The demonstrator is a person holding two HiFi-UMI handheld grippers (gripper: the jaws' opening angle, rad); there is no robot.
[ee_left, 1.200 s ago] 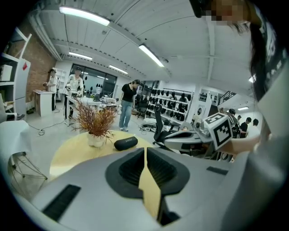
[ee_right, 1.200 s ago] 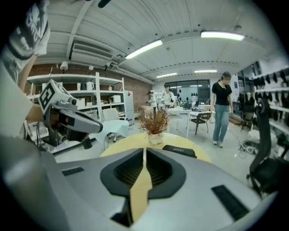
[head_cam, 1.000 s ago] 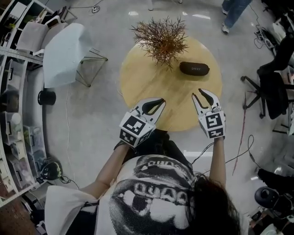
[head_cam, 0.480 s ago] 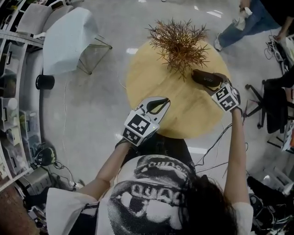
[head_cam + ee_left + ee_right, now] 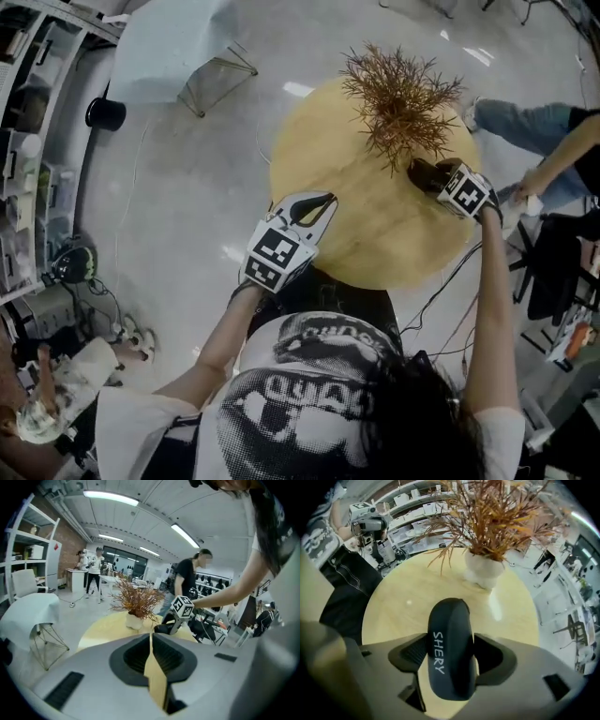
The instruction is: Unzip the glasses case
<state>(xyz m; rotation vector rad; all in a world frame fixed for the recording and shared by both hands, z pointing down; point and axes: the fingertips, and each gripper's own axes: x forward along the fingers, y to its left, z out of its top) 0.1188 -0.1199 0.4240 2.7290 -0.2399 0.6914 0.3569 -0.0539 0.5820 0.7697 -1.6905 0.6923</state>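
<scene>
Round wooden table (image 5: 375, 239), seen from above. The glasses case (image 5: 449, 644) lies flat on it toward the far right edge, just beside the white pot (image 5: 483, 568) of a dried, rust-coloured plant (image 5: 401, 89). The case is dark and oblong, with "SHERY" in white letters along its top (we cannot make out the zip in any view).

Right gripper (image 5: 433, 175): pointed steeply down over the case, the arm stretched out across the table. Its jaws have just been opening and stand wide, one on each long side of the case, which sits between them. We cannot say that the pads press on it.

Left gripper (image 5: 328, 200): held over the table's near edge, well apart from the case, aimed across the tabletop toward the plant. Its jaws are drawn nearly together, with only a thin slit between them and nothing in it.

Beyond the table we note a second person (image 5: 190, 581) standing.
</scene>
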